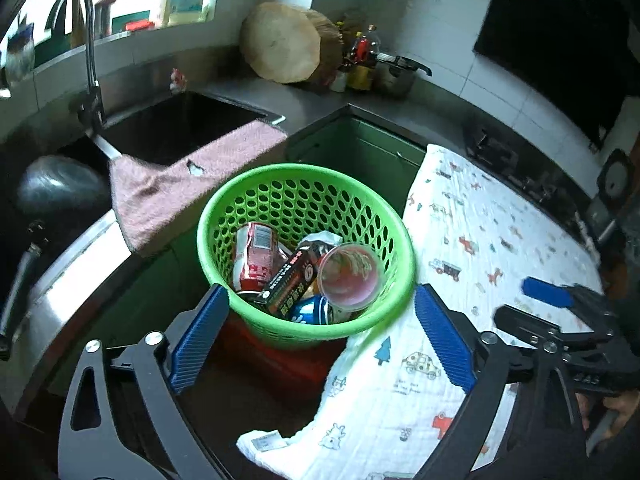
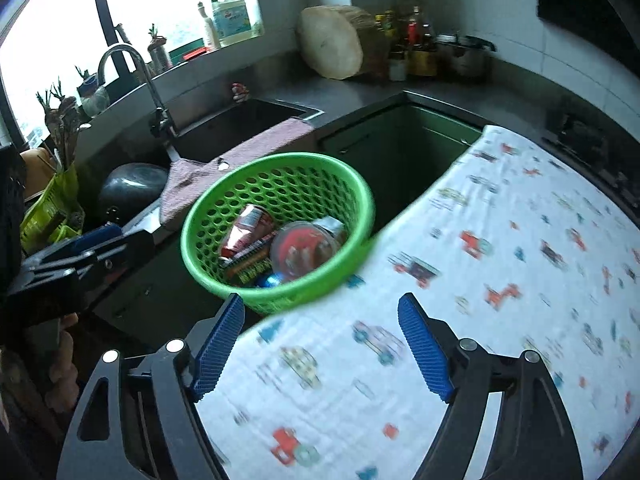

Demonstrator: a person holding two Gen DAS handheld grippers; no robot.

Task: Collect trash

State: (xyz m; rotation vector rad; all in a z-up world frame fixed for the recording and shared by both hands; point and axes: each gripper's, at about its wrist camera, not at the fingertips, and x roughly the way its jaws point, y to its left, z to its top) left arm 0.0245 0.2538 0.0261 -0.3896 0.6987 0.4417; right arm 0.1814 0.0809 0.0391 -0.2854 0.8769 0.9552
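Observation:
A green perforated basket [image 1: 280, 204] [image 2: 280, 160] stands beside the counter's edge. In it lie a red can [image 1: 254, 254] [image 2: 248, 228], a dark box [image 1: 288, 280], a clear plastic cup [image 1: 350, 276] [image 2: 304, 248], a blue can [image 1: 310, 310] and a silver wrapper [image 1: 322, 240]. My left gripper [image 1: 322, 292] hangs open just above and in front of the basket, with nothing between its blue pads. My right gripper [image 2: 320, 300] is open too, empty, over the near edge of a white cloth printed with cars [image 2: 500, 260] [image 1: 480, 240], to the right of the basket.
A sink [image 1: 172, 128] with a faucet [image 1: 86, 40] and a pink towel [image 1: 180, 184] over its edge lies behind the basket. A round chopping block [image 1: 280, 42], bottles [image 1: 362, 56] and a pot [image 1: 396, 74] crowd the back corner. Something red [image 1: 272, 352] sits under the basket.

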